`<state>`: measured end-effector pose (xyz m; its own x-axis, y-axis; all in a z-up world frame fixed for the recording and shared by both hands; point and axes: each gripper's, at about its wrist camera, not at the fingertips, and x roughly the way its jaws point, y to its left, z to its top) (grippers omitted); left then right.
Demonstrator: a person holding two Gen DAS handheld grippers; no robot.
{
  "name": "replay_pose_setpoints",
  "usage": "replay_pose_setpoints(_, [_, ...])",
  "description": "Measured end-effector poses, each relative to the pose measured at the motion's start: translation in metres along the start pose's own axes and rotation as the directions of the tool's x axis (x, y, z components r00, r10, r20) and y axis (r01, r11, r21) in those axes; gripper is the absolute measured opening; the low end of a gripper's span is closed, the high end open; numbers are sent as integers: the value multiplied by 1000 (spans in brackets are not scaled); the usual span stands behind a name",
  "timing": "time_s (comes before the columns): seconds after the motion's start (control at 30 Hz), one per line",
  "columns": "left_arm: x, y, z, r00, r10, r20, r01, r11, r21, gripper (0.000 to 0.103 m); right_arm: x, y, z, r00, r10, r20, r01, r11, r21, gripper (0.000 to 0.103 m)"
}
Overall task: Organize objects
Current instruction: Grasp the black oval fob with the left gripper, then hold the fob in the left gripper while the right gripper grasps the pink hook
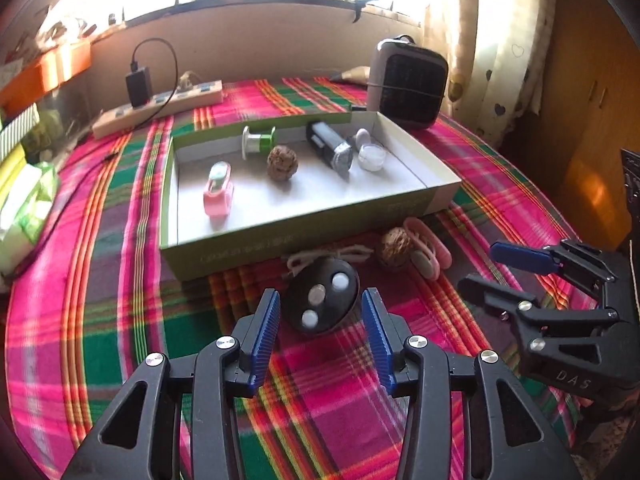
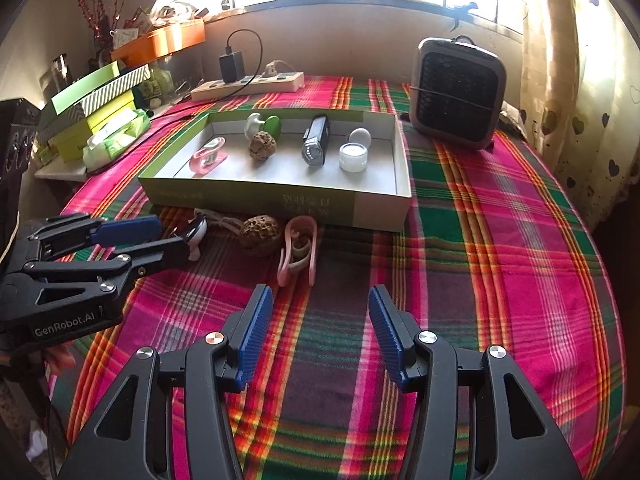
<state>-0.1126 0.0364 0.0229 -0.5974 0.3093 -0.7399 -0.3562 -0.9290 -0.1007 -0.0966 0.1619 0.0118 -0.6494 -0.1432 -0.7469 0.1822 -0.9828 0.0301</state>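
Left hand-held gripper [image 1: 320, 312] open, black disc [image 1: 323, 301] between fingertips; right hand-held gripper [image 2: 320, 308] open, empty.

the left gripper [image 1: 320, 312] was held low, its blue-padded jaws spread wide apart with nothing clamped between them. the right gripper [image 2: 320, 312] sat off to its side, jaws likewise parted, gripping nothing, both pointing forward.
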Motion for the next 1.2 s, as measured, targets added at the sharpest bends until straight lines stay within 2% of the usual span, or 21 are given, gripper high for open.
replay_pose_setpoints(0.07, [5,0,2,1000,-22,-11,22,1000,0,41,3,-1,3,1000,-1,2,1,1000,-3,52])
replay_pose_setpoints(0.23, [16,3,1,999,1,-48,0,1000,2,41,14,0,8,999,34,-20,-33,999,14,52])
replay_pose_setpoints(0.4, [19,6,2,999,-2,-45,2,1000,-7,42,19,6,12,999,38,-26,-38,999,-12,52])
replay_pose_setpoints(0.57, [19,7,1,999,-6,-38,6,1000,-12,42,25,9,18,1000,8,-30,-10,998,-54,52])
replay_pose_setpoints(1.2, [22,16,4,1000,-20,-20,19,998,-61,42,42,3,26,998,-5,-58,3,999,-45,58])
